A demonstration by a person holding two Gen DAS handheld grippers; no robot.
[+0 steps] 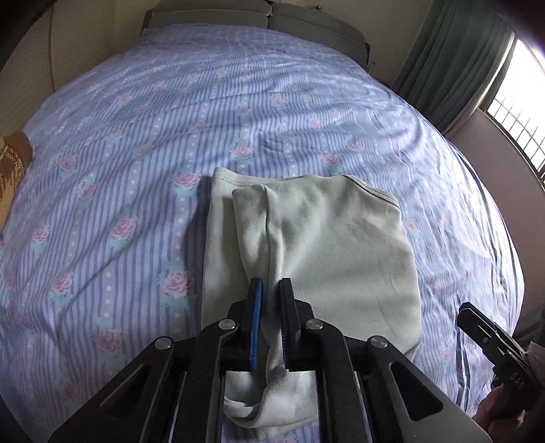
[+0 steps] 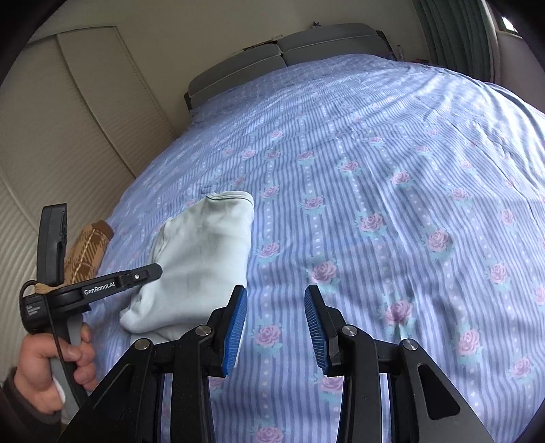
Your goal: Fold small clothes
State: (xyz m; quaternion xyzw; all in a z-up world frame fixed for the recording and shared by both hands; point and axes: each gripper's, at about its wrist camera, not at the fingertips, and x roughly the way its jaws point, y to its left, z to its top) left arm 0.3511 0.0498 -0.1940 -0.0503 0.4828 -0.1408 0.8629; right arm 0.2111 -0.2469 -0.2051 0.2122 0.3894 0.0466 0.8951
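Observation:
A pale green small garment [image 1: 327,245] lies partly folded on the blue striped, rose-patterned bedsheet [image 1: 136,153]. My left gripper [image 1: 271,289] is shut on a raised fold of the garment at its near edge, with cloth bunched between the blue pads. In the right wrist view the garment [image 2: 201,259] lies to the left, with the left gripper [image 2: 150,272] on it. My right gripper [image 2: 276,296] is open and empty, over bare sheet [image 2: 374,204] just right of the garment's near corner. It shows at the right edge of the left wrist view [image 1: 490,337].
A brown plaid item [image 2: 88,252] lies at the bed's left edge. Grey cushions [image 1: 259,17] line the far end. A beige panelled wall [image 2: 51,136] stands on the left, green curtains [image 1: 453,68] and a window [image 1: 521,102] on the right.

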